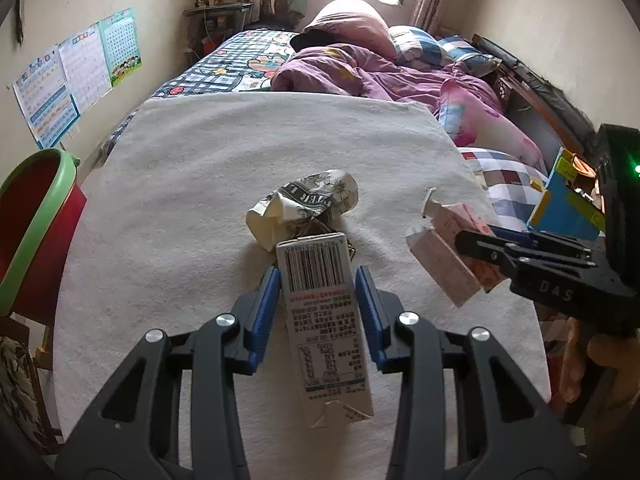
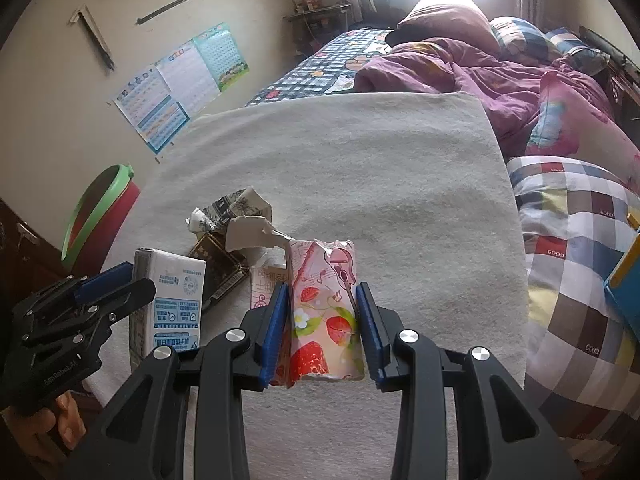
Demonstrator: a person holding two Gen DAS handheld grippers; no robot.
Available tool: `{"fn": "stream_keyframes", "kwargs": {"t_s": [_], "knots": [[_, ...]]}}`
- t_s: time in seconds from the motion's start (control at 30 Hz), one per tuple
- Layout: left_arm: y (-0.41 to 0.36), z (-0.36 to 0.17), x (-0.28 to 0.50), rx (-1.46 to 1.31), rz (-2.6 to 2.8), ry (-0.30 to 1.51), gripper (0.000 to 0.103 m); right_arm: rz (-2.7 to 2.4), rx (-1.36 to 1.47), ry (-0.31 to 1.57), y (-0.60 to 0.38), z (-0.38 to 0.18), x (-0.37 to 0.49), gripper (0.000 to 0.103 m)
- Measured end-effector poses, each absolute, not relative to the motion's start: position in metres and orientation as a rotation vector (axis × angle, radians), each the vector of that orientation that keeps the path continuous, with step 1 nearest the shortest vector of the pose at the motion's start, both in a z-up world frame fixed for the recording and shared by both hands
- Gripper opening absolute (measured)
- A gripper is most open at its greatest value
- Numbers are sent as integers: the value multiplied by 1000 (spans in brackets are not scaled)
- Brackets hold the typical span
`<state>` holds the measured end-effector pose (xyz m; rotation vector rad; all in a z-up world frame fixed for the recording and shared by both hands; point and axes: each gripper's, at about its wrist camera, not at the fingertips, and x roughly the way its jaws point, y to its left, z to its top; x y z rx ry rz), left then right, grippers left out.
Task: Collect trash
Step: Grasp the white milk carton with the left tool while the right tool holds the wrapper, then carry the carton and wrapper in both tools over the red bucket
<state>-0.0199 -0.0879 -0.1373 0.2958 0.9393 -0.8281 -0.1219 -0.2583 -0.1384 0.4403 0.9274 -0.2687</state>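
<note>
A white milk carton (image 1: 328, 340) with a barcode sits between the blue pads of my left gripper (image 1: 318, 276), which is shut on its sides. In the right wrist view the same carton (image 2: 172, 300) hangs in the left gripper (image 2: 132, 280) just above the white blanket (image 2: 360, 160). My right gripper (image 2: 322, 292) is shut on a pink strawberry-print carton (image 2: 320, 264), also seen as the pink carton (image 1: 444, 264) in the right gripper (image 1: 480, 240). A crumpled printed paper cup (image 1: 304, 204) (image 2: 232, 212) and a dark brown packet (image 2: 218, 276) lie on the blanket (image 1: 200, 160) between the two grippers.
A red bin with a green rim (image 1: 36, 232) (image 2: 100, 216) stands beside the bed at the left. Purple bedding (image 1: 360, 72) and a checked pillow (image 2: 580, 260) lie behind and to the right. A blue box (image 1: 560, 200) sits at the right. A person's hand (image 2: 60, 424) holds the left gripper.
</note>
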Motion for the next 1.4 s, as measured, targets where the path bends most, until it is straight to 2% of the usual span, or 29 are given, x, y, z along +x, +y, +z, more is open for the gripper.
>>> {"fn": "stream_keyframes", "kwargs": {"t_s": [0.03,0.07,0.1,0.33,0.4,0.47,0.57,0.93,1.4], "knots": [[-88,-138,-20,304,-832,943,41,-269,444,927,-259,-139,-123,34],[-90,-142,-20,322,-837,955,51,-269,448,928,-261,-140,-124,34],[-90,-145,-20,336,-838,963,54,-271,453,929,-262,-142,-125,34],[-93,-170,-23,361,-842,1041,54,-278,475,945,-266,-148,-128,34],[-91,-172,-24,352,-837,1042,52,-276,471,945,-264,-147,-128,34],[-88,-169,-24,330,-832,1035,41,-275,467,940,-263,-145,-128,34],[-83,-157,-22,307,-808,993,38,-278,468,922,-263,-139,-131,34],[-59,-119,-10,238,-738,870,38,-259,460,865,-253,-117,-124,34],[-14,-122,19,192,-667,878,38,-211,418,866,-214,-112,-82,34]]}}
